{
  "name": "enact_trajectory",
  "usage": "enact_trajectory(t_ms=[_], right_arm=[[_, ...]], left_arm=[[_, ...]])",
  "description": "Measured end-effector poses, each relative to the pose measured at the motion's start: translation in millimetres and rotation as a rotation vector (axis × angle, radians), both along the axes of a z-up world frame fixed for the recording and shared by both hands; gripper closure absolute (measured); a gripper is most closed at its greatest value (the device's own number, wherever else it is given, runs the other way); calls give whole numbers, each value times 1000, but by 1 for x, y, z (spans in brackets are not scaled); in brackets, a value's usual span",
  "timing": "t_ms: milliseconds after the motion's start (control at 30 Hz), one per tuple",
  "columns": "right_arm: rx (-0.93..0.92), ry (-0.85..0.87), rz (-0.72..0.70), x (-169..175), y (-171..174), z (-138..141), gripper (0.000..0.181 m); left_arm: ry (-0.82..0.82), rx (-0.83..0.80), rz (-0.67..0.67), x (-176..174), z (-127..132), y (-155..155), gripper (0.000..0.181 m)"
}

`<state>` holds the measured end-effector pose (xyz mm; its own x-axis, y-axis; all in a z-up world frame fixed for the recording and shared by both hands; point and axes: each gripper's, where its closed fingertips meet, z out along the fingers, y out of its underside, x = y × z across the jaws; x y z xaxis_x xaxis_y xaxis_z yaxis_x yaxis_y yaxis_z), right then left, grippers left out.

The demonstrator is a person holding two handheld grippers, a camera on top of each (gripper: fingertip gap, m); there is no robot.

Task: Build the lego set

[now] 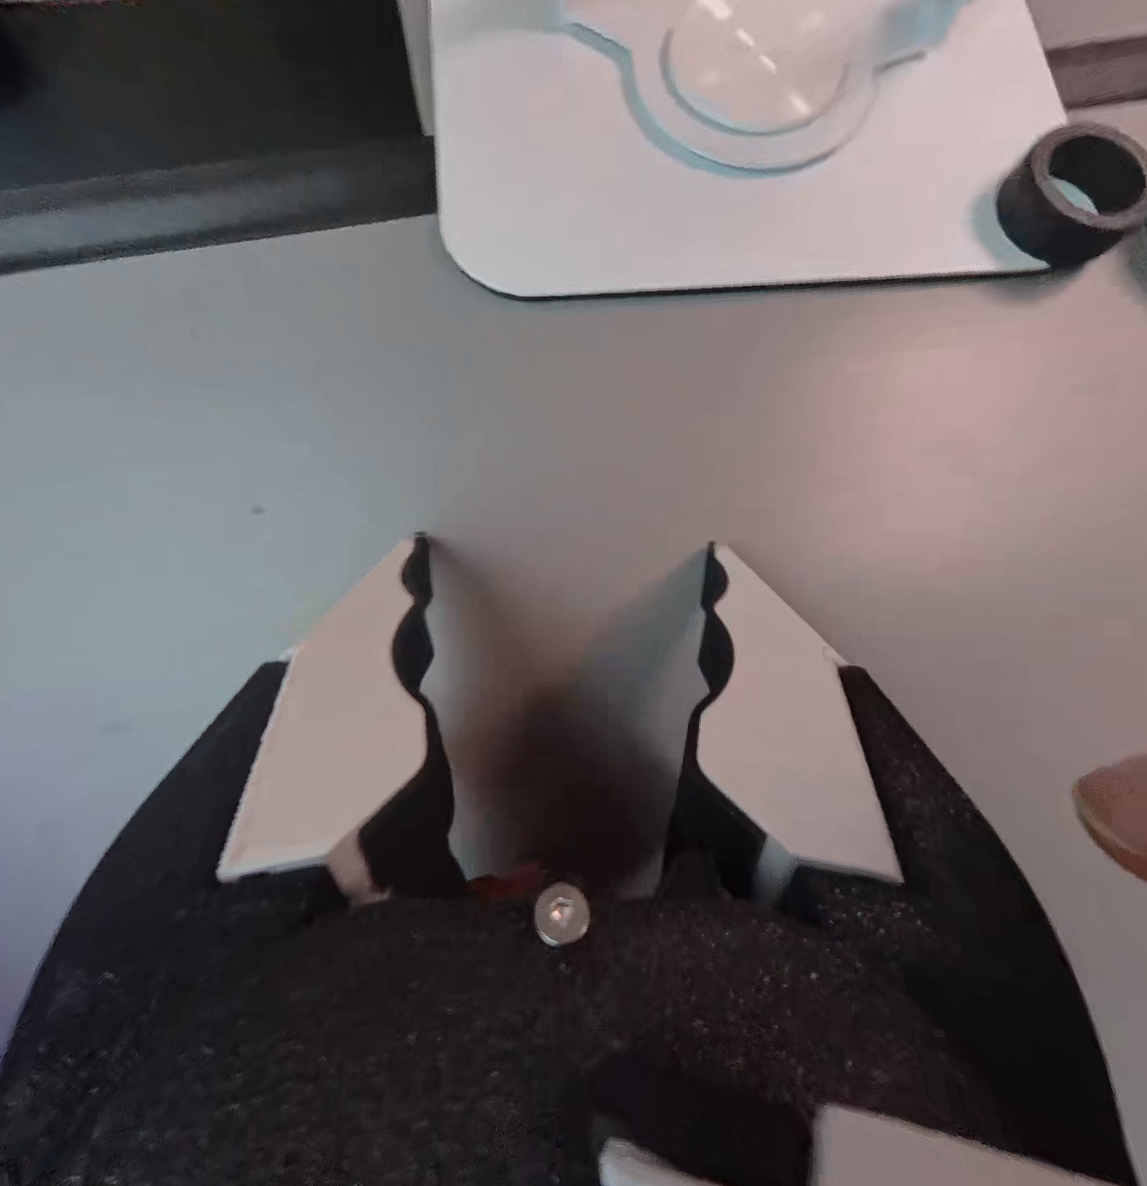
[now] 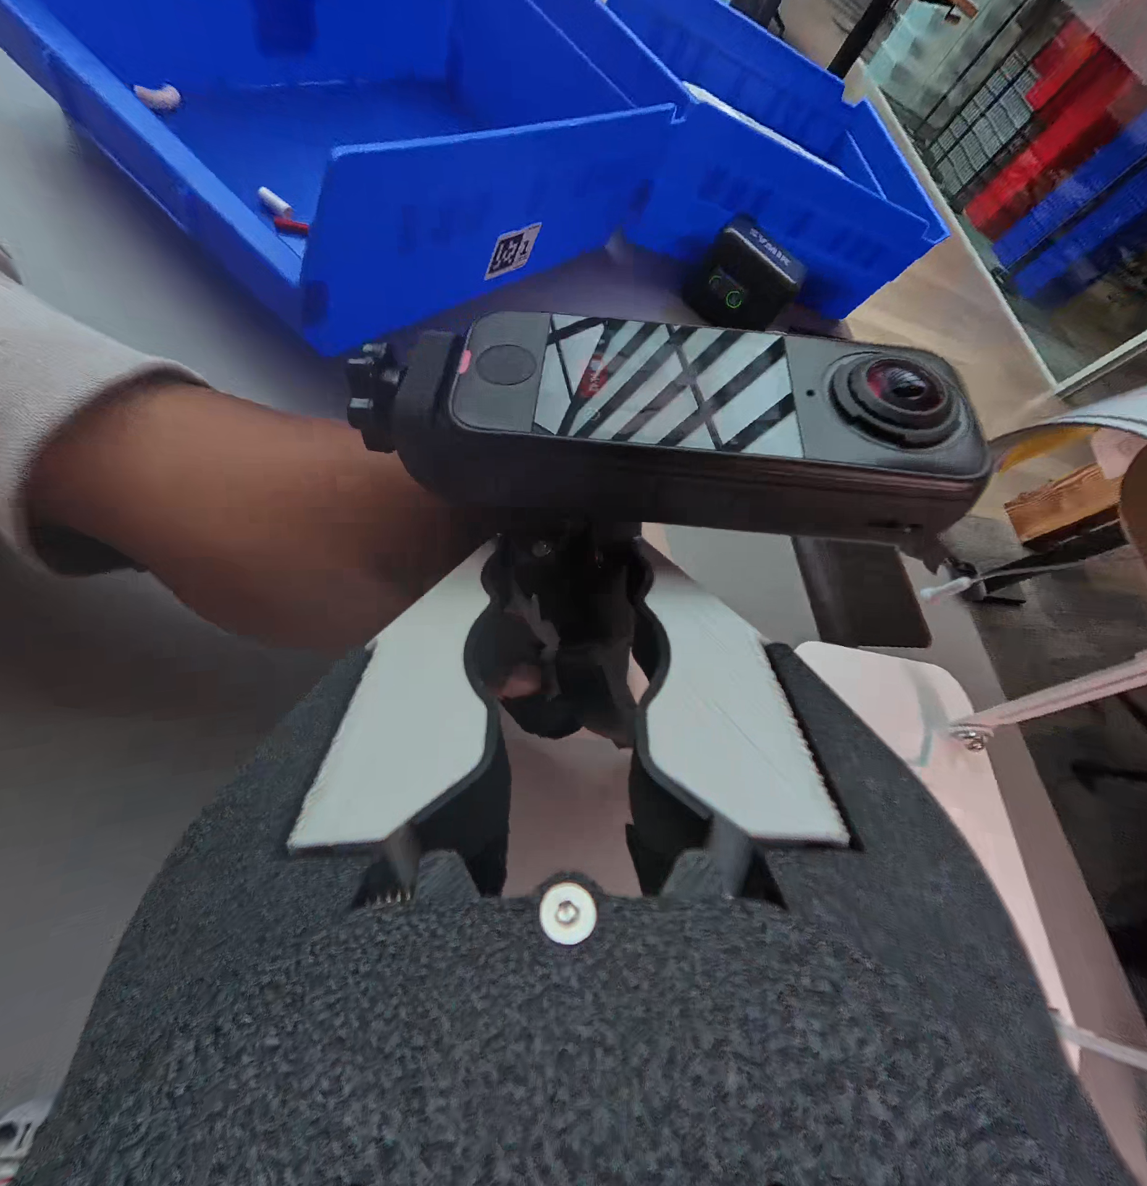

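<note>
Hovering over bare grey table point(image 1: 301, 417), my left claw point(image 1: 564, 545) has its two fingers spread apart with nothing between them. Ahead of it, at the far edge, lies a white plate-like base point(image 1: 718, 218) with a clear dome moulded into it, and a short black ring point(image 1: 1084, 192) sits on that base's right corner. No brick shows anywhere in this view.

My right claw point(image 2: 561, 558) is also spread, with nothing pinched. It points at the left device itself: the black camera point(image 2: 718, 417) mounted on that device lies crosswise just past my fingertips, and the forearm point(image 2: 237, 507) holding it comes in from the left.

The parts I can make out lie in the blue bin point(image 2: 468, 212) at the far left of the right wrist view: a small white piece point(image 2: 274, 201) with a red piece point(image 2: 293, 224) just beside it near the bin's front wall, and a pale piece point(image 2: 157, 96) deeper in. A small black box point(image 2: 744, 276) with two green rings stands on the table against the bin's front.

So the pieces lie beyond and left of my right claw, with the left device between. I judge building has not begun. The white piece's long axis runs slantwise toward the bin's near wall, so I would close across its short width. I cannot tell which claw is nearer to the bin.
</note>
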<state>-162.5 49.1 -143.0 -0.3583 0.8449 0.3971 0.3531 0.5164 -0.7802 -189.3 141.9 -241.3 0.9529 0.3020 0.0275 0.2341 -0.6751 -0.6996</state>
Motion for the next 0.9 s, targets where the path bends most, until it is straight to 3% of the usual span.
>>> enact_trajectory(t_ms=[33,100,200,300,400,500,667,900], right_arm=[[27,11,2,-4,0,1,147],[169,51,-22,-14,7,1,149],[85,95,-40,-22,6,2,150],[7,129,-54,-16,6,5,138],[-80,138,-76,1,7,13,128],[-113,196,-99,20,4,26,134],[-57,226,-52,37,-30,45,134],[103,181,20,1,-57,47,129]], left_arm=[[-1,7,55,-10,1,-2,115],[7,15,33,-19,1,6,114],[-12,30,53,-27,2,6,127],[33,13,32,-23,2,7,118],[98,-6,132,-38,3,-1,86],[60,-19,212,-48,-1,-8,64],[-2,-10,247,-54,-4,-13,68],[-3,-10,248,-54,-3,-13,68]])
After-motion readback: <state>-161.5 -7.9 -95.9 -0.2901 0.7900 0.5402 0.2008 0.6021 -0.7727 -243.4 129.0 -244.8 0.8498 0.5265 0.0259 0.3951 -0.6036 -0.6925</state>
